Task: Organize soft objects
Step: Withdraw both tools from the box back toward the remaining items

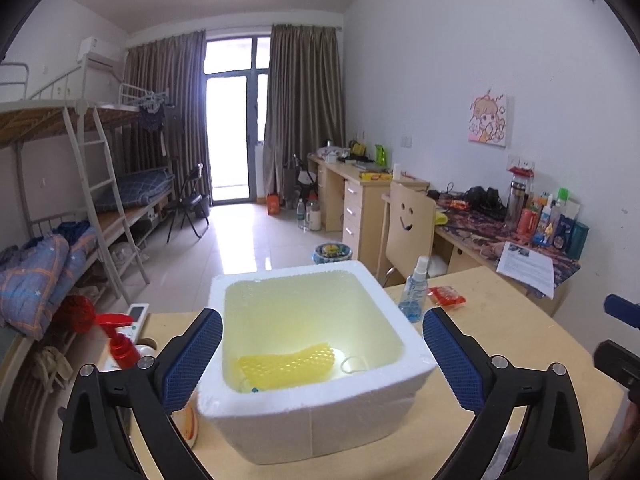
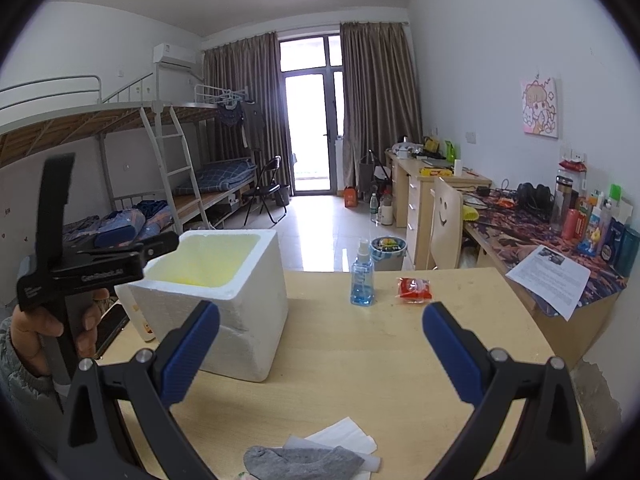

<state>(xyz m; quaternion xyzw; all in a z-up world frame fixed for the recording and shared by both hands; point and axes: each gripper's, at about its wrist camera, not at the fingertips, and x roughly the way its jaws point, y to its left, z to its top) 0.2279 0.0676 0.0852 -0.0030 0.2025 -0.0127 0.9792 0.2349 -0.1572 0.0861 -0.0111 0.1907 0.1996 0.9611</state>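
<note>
A white foam box (image 1: 320, 420) stands on the wooden table (image 1: 500, 340). At its bottom lie a yellow netted foam sleeve (image 1: 286, 366) and a small white loop (image 1: 354, 364). My left gripper (image 1: 322, 354) hangs over the box's near side, jaws wide open and empty. In the right wrist view the same foam box (image 2: 248, 308) sits at left, with the left gripper's black body (image 2: 80, 268) held by a hand (image 2: 36, 332) above it. My right gripper (image 2: 320, 344) is open over bare table. A grey sock (image 2: 300, 462) and white tissue (image 2: 344, 438) lie below it.
A blue spray bottle (image 2: 363, 278) and a red packet (image 2: 414, 290) stand beyond on the table. A red pump bottle (image 1: 120, 344) and a remote (image 1: 136, 316) sit left of the box. Desks, a chair (image 2: 444, 220) and bunk beds line the room.
</note>
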